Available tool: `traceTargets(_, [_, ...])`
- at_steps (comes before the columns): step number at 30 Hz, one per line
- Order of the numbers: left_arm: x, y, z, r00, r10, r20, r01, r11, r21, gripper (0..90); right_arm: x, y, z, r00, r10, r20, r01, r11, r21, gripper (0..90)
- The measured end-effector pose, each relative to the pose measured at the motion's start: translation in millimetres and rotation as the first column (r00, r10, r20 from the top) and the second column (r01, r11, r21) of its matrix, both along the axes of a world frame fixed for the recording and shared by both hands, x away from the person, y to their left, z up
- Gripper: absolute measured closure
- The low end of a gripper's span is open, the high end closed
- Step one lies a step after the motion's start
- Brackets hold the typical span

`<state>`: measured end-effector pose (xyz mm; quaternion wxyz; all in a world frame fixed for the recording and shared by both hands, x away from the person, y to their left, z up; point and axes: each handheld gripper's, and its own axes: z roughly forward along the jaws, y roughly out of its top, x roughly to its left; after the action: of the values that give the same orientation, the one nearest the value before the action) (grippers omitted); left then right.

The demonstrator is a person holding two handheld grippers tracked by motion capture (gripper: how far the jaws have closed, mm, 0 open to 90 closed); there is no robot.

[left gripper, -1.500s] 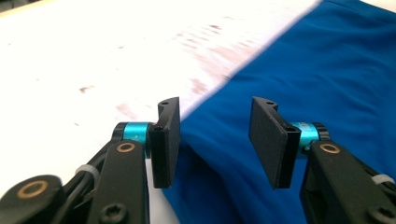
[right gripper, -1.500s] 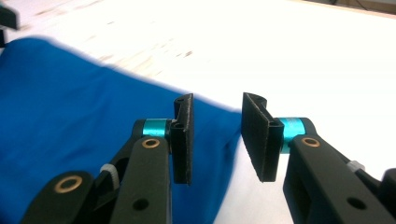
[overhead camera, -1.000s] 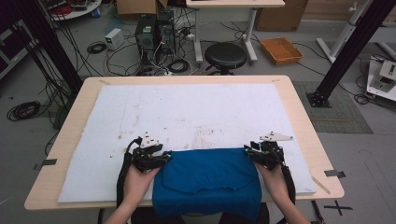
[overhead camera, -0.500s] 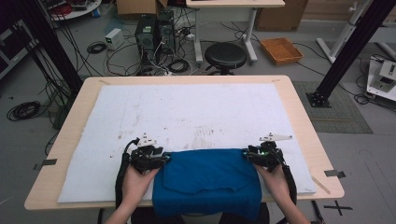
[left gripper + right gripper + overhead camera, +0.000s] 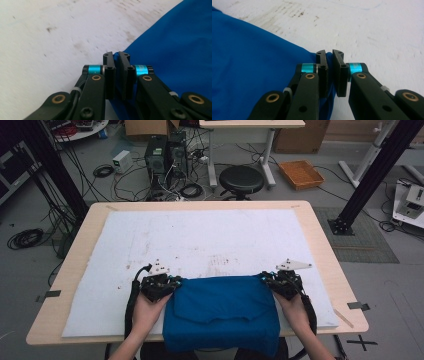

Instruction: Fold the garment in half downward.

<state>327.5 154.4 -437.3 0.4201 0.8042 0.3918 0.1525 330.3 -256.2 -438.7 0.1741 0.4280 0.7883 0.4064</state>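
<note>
A folded blue cloth [image 5: 222, 312] lies at the near edge of the white mat [image 5: 210, 240], its front hanging over the table edge. My left gripper [image 5: 172, 282] grips the cloth's far left corner; in the left gripper view its jaws [image 5: 116, 55] have just been closing and now pinch blue fabric [image 5: 175, 47]. At the far right corner my right gripper [image 5: 267, 280] does the same: its jaws [image 5: 329, 53] have just closed on a fold of the cloth [image 5: 249, 62]. Both hands reach in from the bottom.
The stained white mat covers most of the wooden table [image 5: 320, 235], with open room beyond the cloth. Past the table stand a black stool [image 5: 241, 179], computer towers [image 5: 164, 155] with cables, and an orange tray [image 5: 301, 173].
Both grippers' jaws have closed on the far corners of the blue cloth. The hands and the cloth have barely shifted.
</note>
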Motion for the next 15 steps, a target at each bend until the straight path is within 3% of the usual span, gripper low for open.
traceTargets(6, [29.1, 0.1, 7.9, 0.9998, 0.018, 0.001, -0.018, 0.9998, -0.011, 84.1, 33.1, -3.4, 9.8, 0.9999, -0.009, -0.006, 0.01, 0.9995, 0.031, 84.0])
traceTargets(13, [62.4, 0.4, 10.0, 0.9988, 0.047, -0.008, -0.048, 0.9981, -0.038, 84.1, 67.9, -1.4, 20.8, 0.9998, -0.015, 0.013, 0.015, 0.9999, 0.005, 84.0])
traceTargets(15, [70.5, -0.4, 10.2, 0.9988, 0.049, 0.0, -0.049, 0.9984, -0.028, 84.1, 74.7, -0.1, 20.9, 0.9995, -0.031, 0.011, 0.031, 0.9995, 0.001, 84.0])
